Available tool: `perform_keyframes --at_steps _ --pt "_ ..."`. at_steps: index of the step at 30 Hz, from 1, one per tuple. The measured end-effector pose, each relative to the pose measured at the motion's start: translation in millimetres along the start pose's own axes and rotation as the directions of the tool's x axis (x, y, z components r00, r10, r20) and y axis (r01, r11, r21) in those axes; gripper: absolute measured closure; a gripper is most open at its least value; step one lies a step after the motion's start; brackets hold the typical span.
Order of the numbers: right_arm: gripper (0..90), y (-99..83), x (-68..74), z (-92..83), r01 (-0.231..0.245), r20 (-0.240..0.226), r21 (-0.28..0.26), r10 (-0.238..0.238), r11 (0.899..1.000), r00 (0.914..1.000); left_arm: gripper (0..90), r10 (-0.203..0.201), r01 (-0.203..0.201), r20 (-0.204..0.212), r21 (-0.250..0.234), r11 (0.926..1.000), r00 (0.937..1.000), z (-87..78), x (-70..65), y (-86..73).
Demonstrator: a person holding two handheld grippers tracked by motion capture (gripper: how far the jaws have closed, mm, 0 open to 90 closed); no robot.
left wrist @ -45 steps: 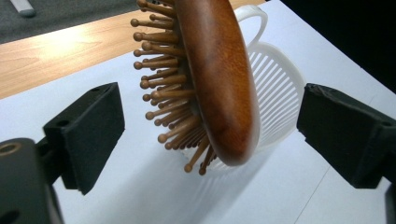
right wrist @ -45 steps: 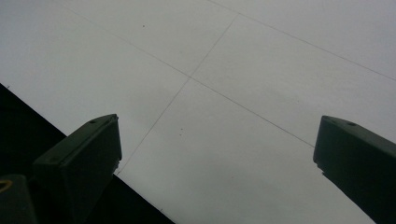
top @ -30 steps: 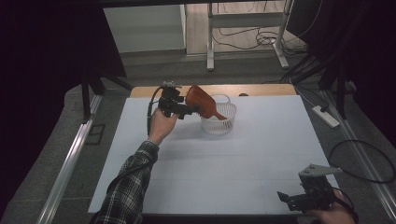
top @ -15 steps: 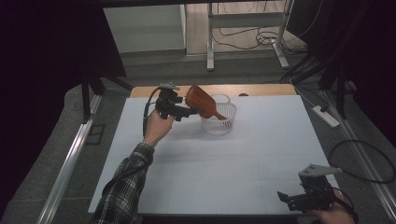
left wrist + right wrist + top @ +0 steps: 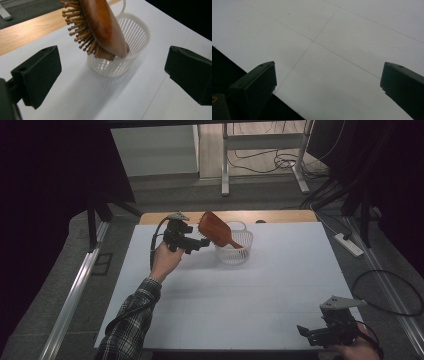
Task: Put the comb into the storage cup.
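The wooden hairbrush (image 5: 102,27) leans handle-down in the white basket (image 5: 140,37) on the tabletop (image 5: 250,295), just ahead of the wide-open left tongs (image 5: 112,75), while the right tongs (image 5: 327,332), also apart, sit far off.

We see a dim room with dark surroundings; the white table (image 5: 260,290) catches soft light, and the basket (image 5: 130,50) casts a faint shadow.
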State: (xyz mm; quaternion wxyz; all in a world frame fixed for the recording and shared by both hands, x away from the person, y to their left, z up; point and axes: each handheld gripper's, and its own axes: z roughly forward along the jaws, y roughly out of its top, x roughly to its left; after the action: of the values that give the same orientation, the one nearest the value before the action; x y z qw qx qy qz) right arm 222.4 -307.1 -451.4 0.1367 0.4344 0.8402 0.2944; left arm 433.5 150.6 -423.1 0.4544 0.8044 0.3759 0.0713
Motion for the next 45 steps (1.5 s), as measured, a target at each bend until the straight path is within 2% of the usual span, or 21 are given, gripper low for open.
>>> perform_keyframes --at_steps 10,28,45 --pt "0.4 0.0 0.1 0.1 0.001 0.000 0.001 -0.001 1.000 1.0000 0.9 0.002 -0.002 -0.020 0.014 0.9999 0.9998 -4.7 -1.9 -12.0" --pt "0.3 0.1 0.6 0.5 0.002 0.004 0.003 -0.002 1.000 1.0000 0.0 -0.006 0.006 -0.041 0.002 1.0000 0.9992 -13.6 -7.5 -36.0" --pt "0.3 0.0 1.0 0.3 0.007 0.002 0.002 -0.007 1.000 1.0000 0.0 -0.009 0.010 -0.049 0.019 0.9998 0.9987 -21.4 -13.6 -49.4"
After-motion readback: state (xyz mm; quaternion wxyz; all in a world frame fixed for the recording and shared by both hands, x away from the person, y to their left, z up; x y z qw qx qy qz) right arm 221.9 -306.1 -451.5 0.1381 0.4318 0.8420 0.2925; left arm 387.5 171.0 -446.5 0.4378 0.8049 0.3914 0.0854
